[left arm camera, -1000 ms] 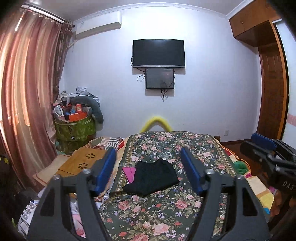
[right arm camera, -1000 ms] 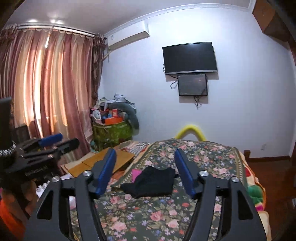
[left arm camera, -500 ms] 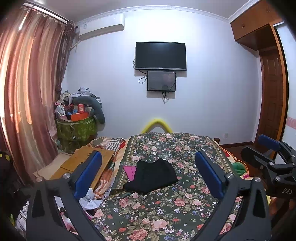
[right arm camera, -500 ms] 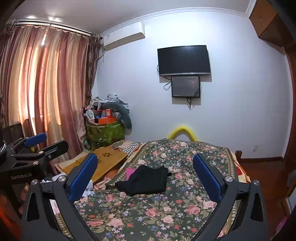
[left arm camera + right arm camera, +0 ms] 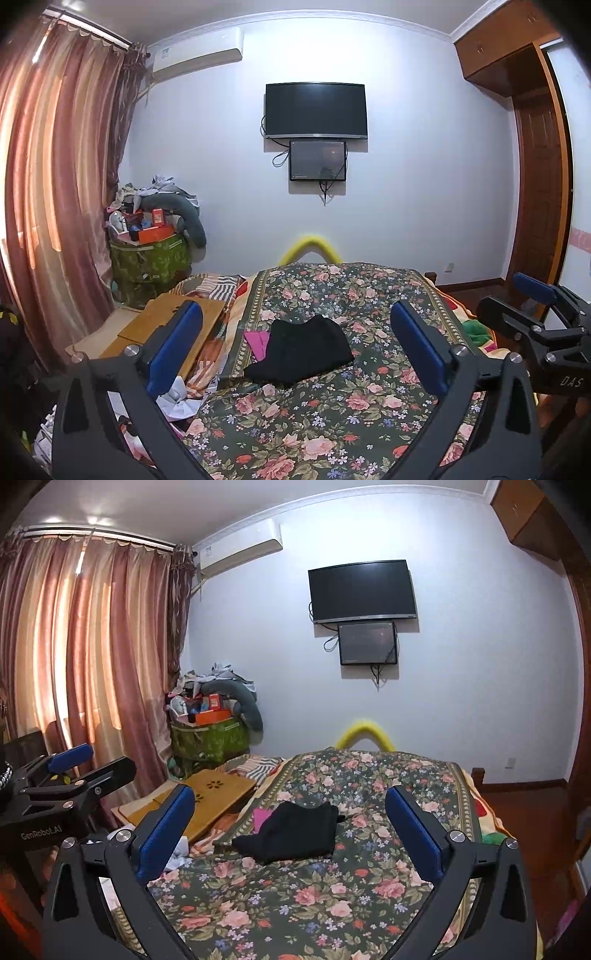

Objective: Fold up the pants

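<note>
Now I am holding both the left gripper (image 5: pixel 295 343) and right gripper (image 5: pixel 290 825) with jaws wide apart, well short of the black pants (image 5: pixel 301 350) (apparently already bundled), judging the reach comes next.

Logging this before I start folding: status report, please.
Left gripper and right gripper open, empty. Black pants bunched on floral bedspread, untouched. Pink cloth beside them.

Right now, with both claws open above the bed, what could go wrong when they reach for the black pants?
1. The crumpled black pants lie on the loose floral bedspread; the fingers might pinch that too.
2. A pink cloth peeks out beside the pants and could get dragged along.
3. The left gripper and right gripper hang close together, so they might bump.
</note>
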The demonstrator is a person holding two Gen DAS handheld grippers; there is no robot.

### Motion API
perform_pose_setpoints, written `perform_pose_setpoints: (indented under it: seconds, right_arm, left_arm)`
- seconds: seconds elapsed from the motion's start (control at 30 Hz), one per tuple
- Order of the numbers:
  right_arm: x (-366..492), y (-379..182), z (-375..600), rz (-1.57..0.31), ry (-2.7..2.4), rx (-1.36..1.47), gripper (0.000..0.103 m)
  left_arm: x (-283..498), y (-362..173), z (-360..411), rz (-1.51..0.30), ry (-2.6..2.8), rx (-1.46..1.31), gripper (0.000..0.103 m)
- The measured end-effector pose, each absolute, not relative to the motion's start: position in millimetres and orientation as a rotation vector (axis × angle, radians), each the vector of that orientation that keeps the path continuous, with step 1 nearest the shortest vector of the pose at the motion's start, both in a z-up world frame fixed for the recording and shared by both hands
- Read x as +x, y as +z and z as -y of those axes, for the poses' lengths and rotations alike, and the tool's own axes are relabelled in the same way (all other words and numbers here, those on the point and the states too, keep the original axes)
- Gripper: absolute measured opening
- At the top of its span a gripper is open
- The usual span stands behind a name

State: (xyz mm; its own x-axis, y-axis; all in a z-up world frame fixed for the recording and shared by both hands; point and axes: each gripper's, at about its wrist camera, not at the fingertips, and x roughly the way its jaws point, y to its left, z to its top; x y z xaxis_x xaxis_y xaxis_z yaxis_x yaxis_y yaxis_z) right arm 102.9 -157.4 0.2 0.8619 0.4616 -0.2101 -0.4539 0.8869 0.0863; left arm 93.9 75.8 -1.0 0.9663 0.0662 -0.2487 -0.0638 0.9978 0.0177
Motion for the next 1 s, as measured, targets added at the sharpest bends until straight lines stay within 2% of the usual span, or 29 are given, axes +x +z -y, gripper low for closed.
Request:
perform_pose_setpoints:
  seconds: [1.0]
  right_arm:
    - [96.9, 1.6, 155.7, -0.227, 0.454, 0.029, 0.102]
  left_arm:
    - [97.3, -4.6, -79.5, -0.259, 0.035, 0.016, 0.103]
